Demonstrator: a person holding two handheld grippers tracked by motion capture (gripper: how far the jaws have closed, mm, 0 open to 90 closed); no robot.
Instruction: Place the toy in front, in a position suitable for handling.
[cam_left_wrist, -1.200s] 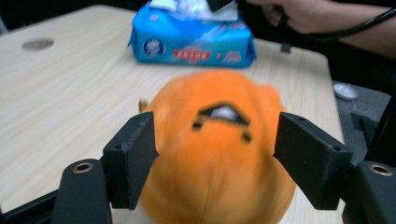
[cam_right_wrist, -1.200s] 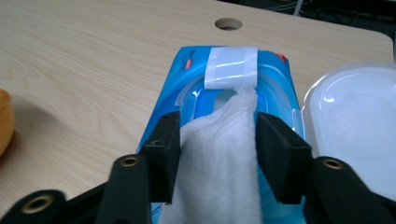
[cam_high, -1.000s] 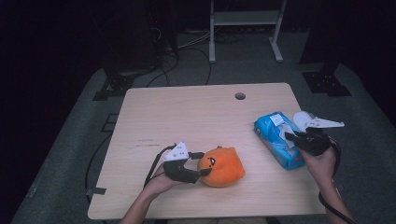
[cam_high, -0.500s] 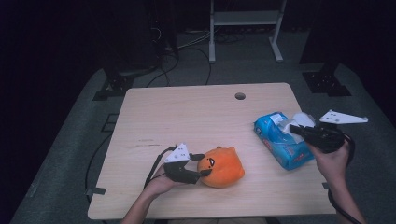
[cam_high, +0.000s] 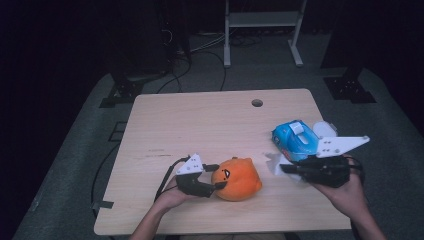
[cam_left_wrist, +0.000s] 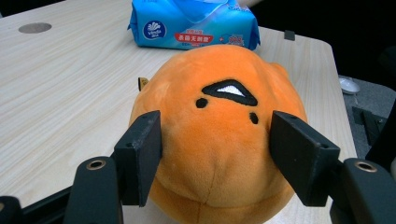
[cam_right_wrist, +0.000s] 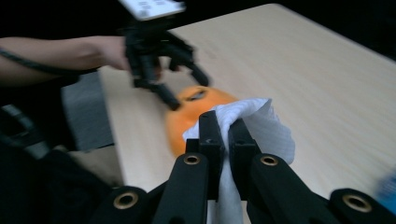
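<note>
An orange plush toy (cam_high: 240, 180) with a black face lies near the table's front edge. My left gripper (cam_high: 218, 177) is shut on it from the left, and in the left gripper view its pads (cam_left_wrist: 142, 158) press into both sides of the plush (cam_left_wrist: 219, 93). A blue pack of wipes (cam_high: 295, 141) lies at the right. My right gripper (cam_high: 283, 168) hovers just in front of the pack, pointing left at the plush. It is shut on a white wipe (cam_high: 274, 161), which drapes over the jaws (cam_right_wrist: 261, 123) in the right gripper view.
The wooden table (cam_high: 200, 125) has a round cable hole (cam_high: 257, 103) near its far edge. A small white thing (cam_high: 324, 129) lies beside the pack at the table's right edge. A metal stand (cam_high: 260, 20) and cables sit on the dark floor behind.
My right gripper has left the pack and swung forward and left toward the plush, with a white wipe between its jaws. The left gripper and the plush have stayed put.
</note>
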